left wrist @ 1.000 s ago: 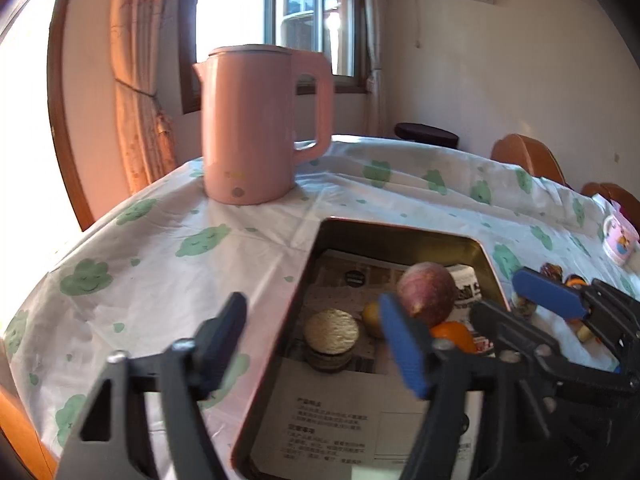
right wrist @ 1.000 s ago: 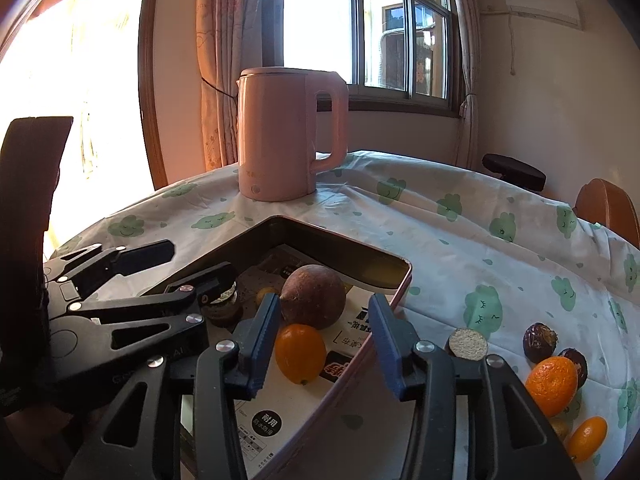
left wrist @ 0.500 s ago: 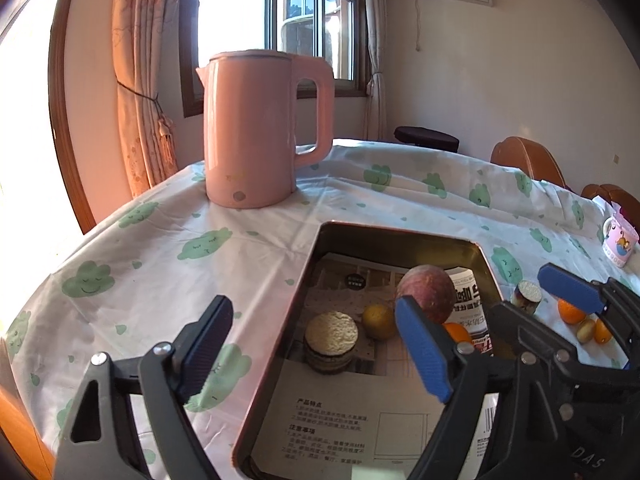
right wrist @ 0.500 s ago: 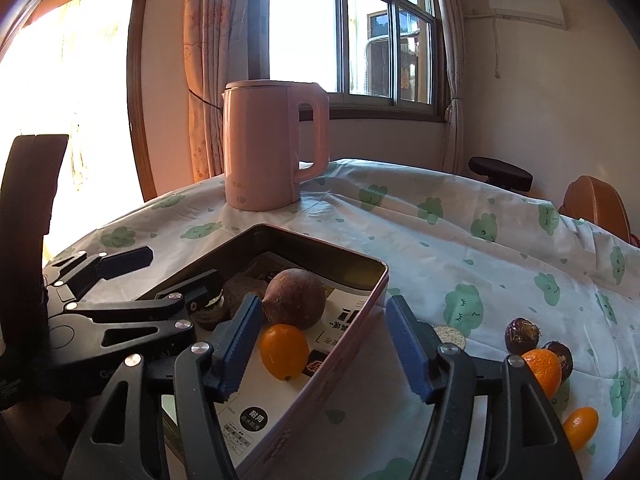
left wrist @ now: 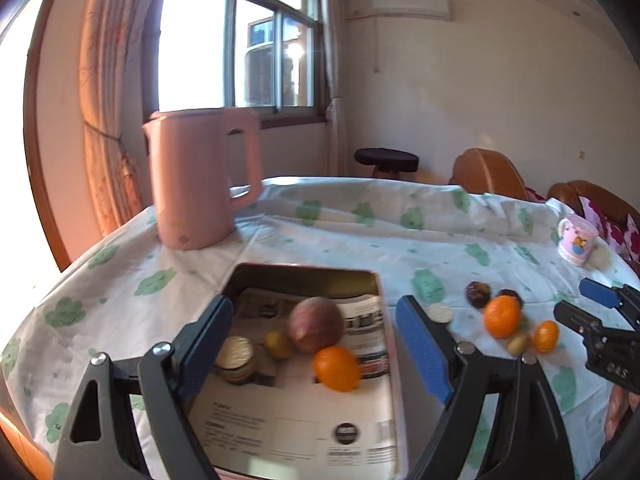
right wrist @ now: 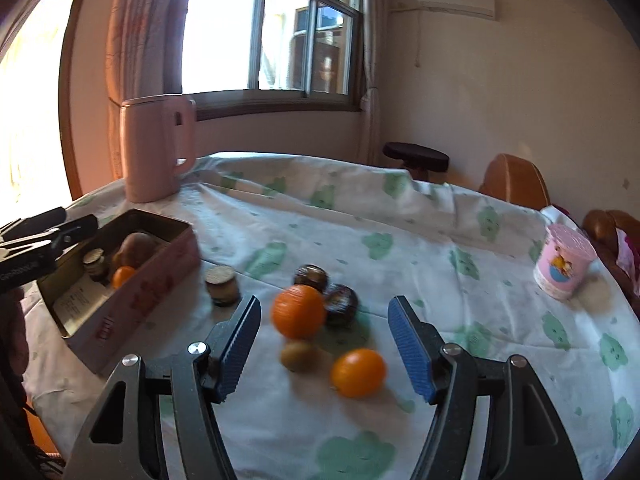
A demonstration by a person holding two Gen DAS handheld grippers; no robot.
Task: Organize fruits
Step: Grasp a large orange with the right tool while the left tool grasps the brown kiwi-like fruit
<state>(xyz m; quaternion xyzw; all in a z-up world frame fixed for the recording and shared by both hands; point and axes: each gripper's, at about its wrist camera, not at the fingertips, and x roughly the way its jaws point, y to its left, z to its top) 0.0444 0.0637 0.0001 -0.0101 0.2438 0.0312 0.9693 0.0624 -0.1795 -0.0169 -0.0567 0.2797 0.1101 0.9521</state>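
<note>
A metal tin [left wrist: 304, 274] lined with paper holds a reddish round fruit [left wrist: 316, 324], an orange [left wrist: 336, 368], a small yellow fruit [left wrist: 279, 344] and a cut round piece [left wrist: 236, 358]. My left gripper [left wrist: 320, 356] is open and empty above the tin. My right gripper [right wrist: 324, 344] is open and empty over loose fruit on the cloth: a large orange [right wrist: 298, 311], a small orange [right wrist: 358, 372], a kiwi [right wrist: 298, 355], two dark fruits [right wrist: 340, 305] and a cut piece [right wrist: 222, 284]. The tin [right wrist: 156, 280] shows at the left in the right wrist view.
A pink kettle [left wrist: 200, 176] stands behind the tin. A pink cartoon cup [right wrist: 562, 266] stands at the far right of the table. The table carries a white cloth with green clouds [right wrist: 400, 208]. Chairs [left wrist: 486, 174] and a stool [left wrist: 386, 160] stand behind it.
My right gripper has swung right, away from the tin, and now faces the loose fruit. My left gripper has lifted and opened wider over the tin.
</note>
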